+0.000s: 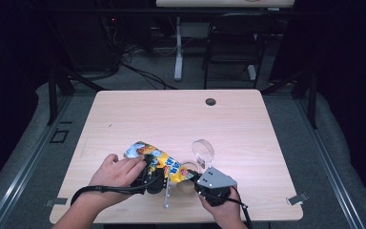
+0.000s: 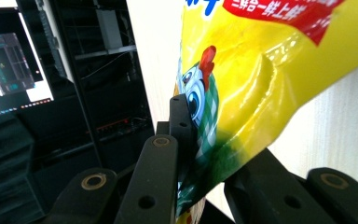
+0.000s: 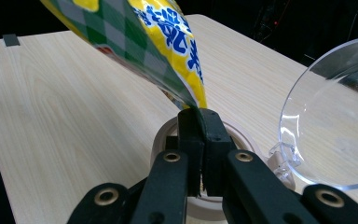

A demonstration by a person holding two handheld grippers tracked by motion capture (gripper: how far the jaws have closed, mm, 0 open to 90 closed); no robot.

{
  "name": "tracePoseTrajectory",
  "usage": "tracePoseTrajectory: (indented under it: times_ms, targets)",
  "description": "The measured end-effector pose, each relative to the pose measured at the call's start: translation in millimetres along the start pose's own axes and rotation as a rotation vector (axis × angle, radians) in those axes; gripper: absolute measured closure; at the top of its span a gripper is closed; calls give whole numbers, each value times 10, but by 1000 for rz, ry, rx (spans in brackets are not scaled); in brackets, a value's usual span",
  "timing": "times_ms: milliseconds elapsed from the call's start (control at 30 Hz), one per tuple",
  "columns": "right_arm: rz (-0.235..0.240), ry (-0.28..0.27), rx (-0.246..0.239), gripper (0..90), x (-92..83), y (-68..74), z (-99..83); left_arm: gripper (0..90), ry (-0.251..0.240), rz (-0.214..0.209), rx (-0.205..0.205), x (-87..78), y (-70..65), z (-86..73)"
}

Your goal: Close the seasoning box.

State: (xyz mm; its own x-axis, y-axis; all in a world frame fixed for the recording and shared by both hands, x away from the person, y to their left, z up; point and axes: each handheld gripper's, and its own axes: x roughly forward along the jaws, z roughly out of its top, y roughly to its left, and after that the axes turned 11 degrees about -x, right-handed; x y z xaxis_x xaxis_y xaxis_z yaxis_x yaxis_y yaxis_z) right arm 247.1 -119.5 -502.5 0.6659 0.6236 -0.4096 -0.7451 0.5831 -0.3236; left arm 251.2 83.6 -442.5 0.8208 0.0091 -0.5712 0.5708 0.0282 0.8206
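While both hands work close together at the near edge of the counter (image 1: 124,114), the left tool (image 1: 153,180) and the right tool (image 1: 201,183) share one yellow snack bag (image 1: 159,162); the bag hangs stretched between them, lifted clear of the wood. Seen from the left gripper view, the left tool (image 2: 200,154) clamps the bag (image 2: 270,70) near its printed cartoon chicken (image 2: 200,102), the foil creased where the jaws bite; from the right gripper view, the right tool (image 3: 200,140) has its jaws pressed tight on a thin corner of the bag (image 3: 168,51), which rises up and away from its tips. That two-point hold looks meant to keep the packet taut, probably so a seam can be pulled apart or the contents tipped out; a clear plastic cup (image 3: 331,121) lies on its side just to the right of the right tool, its mouth turned toward the camera, and a pale round lid or ring (image 3: 168,135) sits on the counter directly beneath those closed jaws.
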Motion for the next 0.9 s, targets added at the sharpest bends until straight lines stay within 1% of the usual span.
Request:
tracePoseTrajectory:
  times_ms: [233, 367, 400, 433, 467, 533, 800, 833, 867, 900]
  targets:
    - [-3, -4, -2, 888, 3, -1, 9, 854, -12, -18, -36, 20, -5, -45]
    - [0, -12, 2, 888, 5, -7, 11, 853, -37, -28, -89, 45, -26, -92]
    - [-1, -14, -1, 888, 5, -9, 13, 853, -29, -33, -86, 43, -23, -100]
    - [-1, -17, 0, 888, 6, -9, 13, 853, -35, -28, -89, 47, -25, -107]
    - [-1, -19, 0, 888, 6, -10, 14, 853, -38, -33, -106, 52, -36, -119]
    - [-2, -21, 0, 888, 6, -11, 17, 853, -47, -38, -124, 63, -51, -144]
    - [-4, -27, -9, 886, 10, -8, 32, 855, -63, -53, -170, 87, -87, -203]
    - [-4, -27, -9, 885, 10, -11, 32, 855, -71, -57, -181, 92, -93, -209]
    - [-3, -31, -7, 884, 10, -13, 31, 855, -69, -57, -181, 93, -95, -215]
    - [-3, -34, -4, 883, 11, -16, 30, 855, -81, -58, -195, 101, -103, -221]
